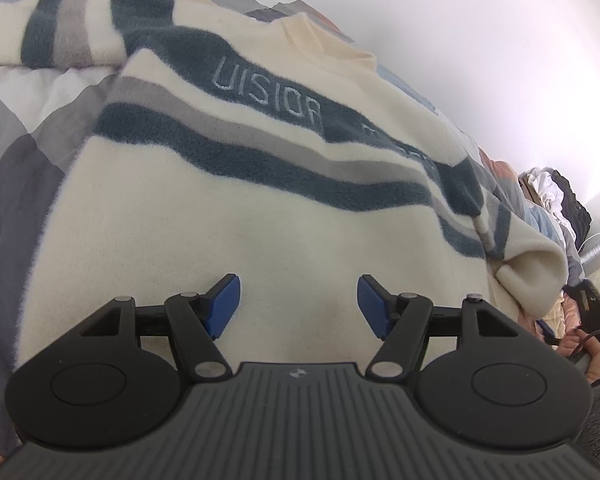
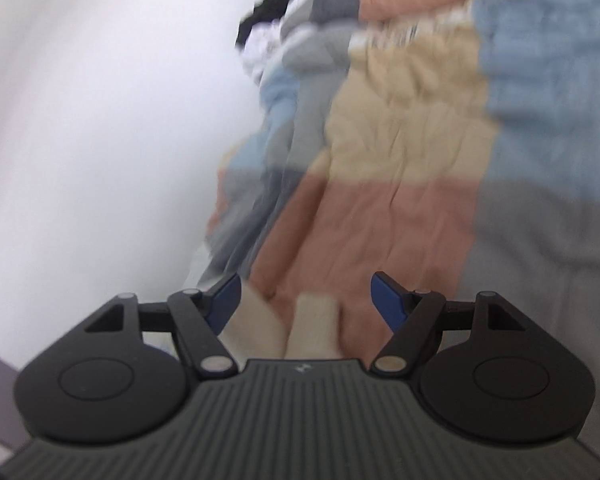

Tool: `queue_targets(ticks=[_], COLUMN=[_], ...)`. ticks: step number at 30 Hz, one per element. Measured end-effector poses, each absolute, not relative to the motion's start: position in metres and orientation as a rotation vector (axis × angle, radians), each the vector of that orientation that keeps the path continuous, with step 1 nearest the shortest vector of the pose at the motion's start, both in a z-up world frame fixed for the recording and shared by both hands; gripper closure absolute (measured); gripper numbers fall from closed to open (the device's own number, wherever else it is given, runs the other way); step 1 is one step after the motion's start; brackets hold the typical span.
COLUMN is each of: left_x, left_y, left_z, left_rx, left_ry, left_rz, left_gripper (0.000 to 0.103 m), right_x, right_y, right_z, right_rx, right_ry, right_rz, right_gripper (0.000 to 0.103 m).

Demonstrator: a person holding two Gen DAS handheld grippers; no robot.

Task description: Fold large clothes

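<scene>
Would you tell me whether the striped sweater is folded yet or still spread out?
Spread out: the sweater lies flat, front up, on the quilt.

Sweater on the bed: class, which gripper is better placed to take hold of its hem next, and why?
Probably the left. The left gripper hangs open directly over the sweater body near its hem. The right gripper, also open, faces the patchwork quilt with only a cream scrap of fabric between its jaws, in a blurred view.

sweater (image 1: 228, 216): cream, teal/grey stripes, flat across frame centre
bedspread (image 1: 16, 184): grey patchwork, left edge
left gripper (image 1: 299, 306): bottom centre, jaws apart over sweater hem, nothing between
clothes pile (image 1: 556, 196): right edge
</scene>
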State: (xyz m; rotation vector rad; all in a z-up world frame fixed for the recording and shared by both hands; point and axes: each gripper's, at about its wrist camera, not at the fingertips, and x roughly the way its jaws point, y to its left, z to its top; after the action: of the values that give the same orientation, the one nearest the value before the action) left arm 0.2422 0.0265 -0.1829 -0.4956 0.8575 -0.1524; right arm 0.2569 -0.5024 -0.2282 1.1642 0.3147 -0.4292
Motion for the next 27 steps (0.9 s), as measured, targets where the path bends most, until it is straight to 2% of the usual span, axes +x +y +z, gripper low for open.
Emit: queue_targets(ticks=[2,5,12,13,14,15,21,27], left_x=[0.242,0.241,0.244,0.245,0.245,0.246,0.246,0.245], left_y=[0.026,0.026,0.021,0.022,0.023,0.025,0.036,0.035], left_z=[-0.183,-0.184,-0.184,-0.184,-0.184,-0.184,-0.180,-0.179], left_rx=[-0.493,-0.486,-0.461,-0.464,-0.468,-0.473,-0.486,-0.418], left_ry=[0.855,0.854,0.853,0.853,0.853,0.848,0.814,0.778], left_rz=[-0.152,-0.150,-0.144,-0.145,-0.147,-0.147,-0.117,-0.101], left_gripper=[0.033,0.033,0.033,0.033,0.033,0.033,0.033,0.033], right_x=[0.267,0.280,0.310,0.312,0.314,0.317,0.320,0.318], right_y=[-0.500,-0.504,-0.495,-0.494,-0.494,-0.493,-0.486,-0.526], right_z=[-0.233,-0.239,-0.243,-0.241,-0.240,-0.239,-0.198,-0.152], right_rx=[1.124,1.109,0.957,0.945,0.935,0.922,0.689,0.516], right_ry=[0.367,0.388,0.494,0.501,0.523,0.550,0.473,0.349], right_rz=[-0.454,-0.433,-0.256,-0.245,-0.238,-0.240,-0.244,-0.386], right_gripper=[0.042,0.052,0.053,0.060,0.079,0.084,0.087,0.088])
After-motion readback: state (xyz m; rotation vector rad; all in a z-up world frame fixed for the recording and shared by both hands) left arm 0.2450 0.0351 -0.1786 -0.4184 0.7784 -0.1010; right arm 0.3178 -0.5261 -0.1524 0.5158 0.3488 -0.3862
